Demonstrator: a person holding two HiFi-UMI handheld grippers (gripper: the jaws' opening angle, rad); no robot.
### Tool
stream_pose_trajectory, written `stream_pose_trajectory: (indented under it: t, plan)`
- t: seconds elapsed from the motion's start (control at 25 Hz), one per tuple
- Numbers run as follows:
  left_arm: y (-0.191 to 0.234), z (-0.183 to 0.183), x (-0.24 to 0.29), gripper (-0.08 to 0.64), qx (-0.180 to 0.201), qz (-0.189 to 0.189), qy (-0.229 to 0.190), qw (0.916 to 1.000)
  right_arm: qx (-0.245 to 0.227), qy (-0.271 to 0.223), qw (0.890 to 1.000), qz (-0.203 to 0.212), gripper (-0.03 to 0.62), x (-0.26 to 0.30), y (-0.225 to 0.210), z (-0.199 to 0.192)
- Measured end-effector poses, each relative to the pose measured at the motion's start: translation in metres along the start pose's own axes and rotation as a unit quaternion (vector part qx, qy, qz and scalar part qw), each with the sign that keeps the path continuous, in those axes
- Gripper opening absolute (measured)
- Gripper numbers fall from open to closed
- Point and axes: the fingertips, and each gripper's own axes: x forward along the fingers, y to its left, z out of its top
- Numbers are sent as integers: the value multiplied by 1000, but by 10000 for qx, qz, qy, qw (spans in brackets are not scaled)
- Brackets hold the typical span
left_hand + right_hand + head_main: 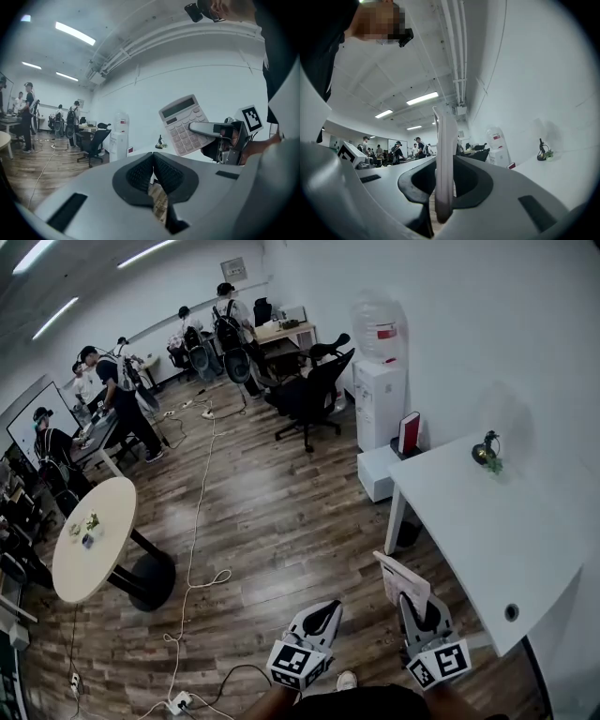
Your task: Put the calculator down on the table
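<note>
A pale pink calculator stands on edge in the air just off the near-left corner of the white table. My right gripper is shut on its lower end. In the right gripper view the calculator shows edge-on between the jaws. The left gripper view shows the keypad face of the calculator with one finger of the right gripper across it. My left gripper hangs beside it over the wooden floor, pads together and holding nothing.
A small plant ornament stands at the table's far edge, and a cable hole lies near its front. A water dispenser, a red box, a black office chair, a round table and a floor cable lie beyond. Several people stand at the back.
</note>
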Motion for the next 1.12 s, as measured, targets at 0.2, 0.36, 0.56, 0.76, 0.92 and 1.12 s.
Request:
stream_pose_trajectory:
  t: [0.2,0.36,0.56,0.76,0.92,1.12]
  plan:
    - [16,3,10,20,69,-96,83,9999,155,-89,9994,-309,89,13,-13,-2]
    - [23,3,18,20,114,-168,94,9997,220,-116,9987,-445,89,19,-22,-6]
    - [34,-2,47,20,-28,-228,130,9997,298,-160,9982,-497,89,36,-46,-8]
    - [42,2,85,20,-53,-378,184,9991,364,-226,9973,-604,89,57,-76,-4]
    - [50,9,129,20,44,-368,209,9991,278,-249,9966,-733,89,78,-116,2]
    - [49,21,191,20,78,-447,260,9986,254,-143,9954,-909,89,99,-170,12]
